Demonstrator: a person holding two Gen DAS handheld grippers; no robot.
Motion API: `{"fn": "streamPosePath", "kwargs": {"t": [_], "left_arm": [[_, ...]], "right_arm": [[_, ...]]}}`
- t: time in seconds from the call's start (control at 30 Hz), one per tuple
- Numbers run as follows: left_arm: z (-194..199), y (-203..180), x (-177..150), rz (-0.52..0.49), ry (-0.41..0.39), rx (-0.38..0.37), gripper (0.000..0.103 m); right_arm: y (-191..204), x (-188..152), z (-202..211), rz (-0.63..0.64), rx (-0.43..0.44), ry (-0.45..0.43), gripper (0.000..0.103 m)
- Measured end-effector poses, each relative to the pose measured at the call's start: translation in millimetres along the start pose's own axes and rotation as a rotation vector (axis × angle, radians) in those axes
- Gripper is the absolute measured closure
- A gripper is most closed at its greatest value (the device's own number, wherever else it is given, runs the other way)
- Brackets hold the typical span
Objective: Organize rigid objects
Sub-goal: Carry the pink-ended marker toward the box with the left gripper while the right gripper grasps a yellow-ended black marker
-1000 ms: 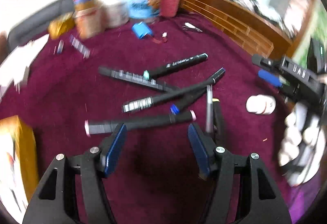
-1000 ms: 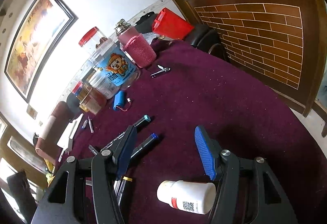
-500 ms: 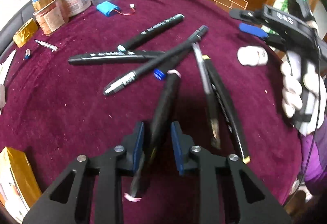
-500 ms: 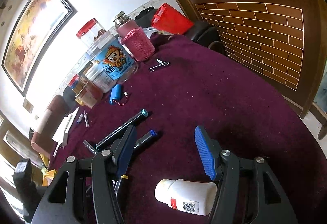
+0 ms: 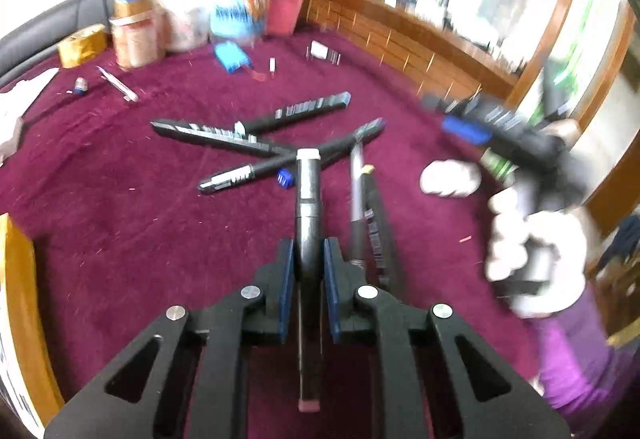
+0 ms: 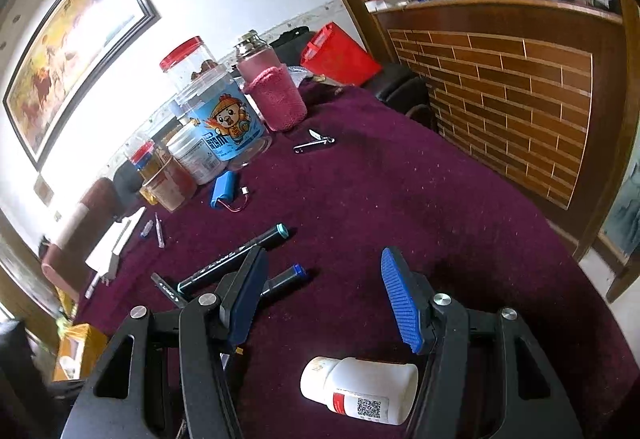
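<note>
Left gripper (image 5: pixel 307 259) clamped on a black marker (image 5: pixel 307 207), held along the fingers, white-capped tip forward over the loose markers (image 5: pixel 224 137) on the maroon counter (image 5: pixel 120 223). Right gripper (image 6: pixel 320 299) jaws wide, nothing between them; white pill bottle (image 6: pixel 360 389) lies on its side beneath.

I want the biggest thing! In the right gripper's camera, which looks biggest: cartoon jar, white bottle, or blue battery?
1. Clear plastic jar with the blue cartoon label.
2. White plastic pill bottle lying down, though it's nearest the camera, so it may look bigger than it is.
3. Blue battery pack with red wire.
</note>
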State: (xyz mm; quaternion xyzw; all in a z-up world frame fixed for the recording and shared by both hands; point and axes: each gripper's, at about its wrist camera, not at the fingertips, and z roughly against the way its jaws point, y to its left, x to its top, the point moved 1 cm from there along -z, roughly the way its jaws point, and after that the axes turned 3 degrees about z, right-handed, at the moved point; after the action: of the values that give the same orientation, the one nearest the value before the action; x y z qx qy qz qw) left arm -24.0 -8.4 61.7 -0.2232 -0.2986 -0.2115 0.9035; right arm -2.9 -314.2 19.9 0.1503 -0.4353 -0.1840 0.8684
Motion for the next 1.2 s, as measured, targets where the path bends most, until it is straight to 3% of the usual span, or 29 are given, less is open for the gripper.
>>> {"fn": "streamPosePath", "kwargs": {"t": [0.27,0.4,0.53,0.63,0.77,1.03,1.13,1.2], "left_arm": [[114,12,-32,0.119,-0.249,-0.144,0.091],[147,29,-52,0.171,-0.316,-0.184,0.091],[168,49,-66,0.209,-0.358,-0.179,0.091],[181,62,-72,0.229,-0.393,-0.187,0.091],[200,77,-85,0.256,-0.442,-0.182,0.091],[238,113,-110,0.312,-0.524,-0.119,0.091],[242,122,-117,0.336,-0.535,-0.132,0.091],[242,126,-120,0.348,-0.542,-0.143,0.091]], "right_arm": [[13,-1,5,0.099,-0.088,-0.061,0.049],[11,0,6,0.1,-0.145,-0.086,0.049],[15,-1,-5,0.111,-0.192,-0.015,0.049],[29,-8,15,0.11,-0.135,-0.016,0.049],[55,-31,22,0.169,-0.006,0.124,0.049],[84,-78,14,0.313,0.009,0.261,0.05],[88,-86,14,0.336,0.018,0.282,0.062],[90,-89,14,0.346,0.015,0.293,0.064]]}}
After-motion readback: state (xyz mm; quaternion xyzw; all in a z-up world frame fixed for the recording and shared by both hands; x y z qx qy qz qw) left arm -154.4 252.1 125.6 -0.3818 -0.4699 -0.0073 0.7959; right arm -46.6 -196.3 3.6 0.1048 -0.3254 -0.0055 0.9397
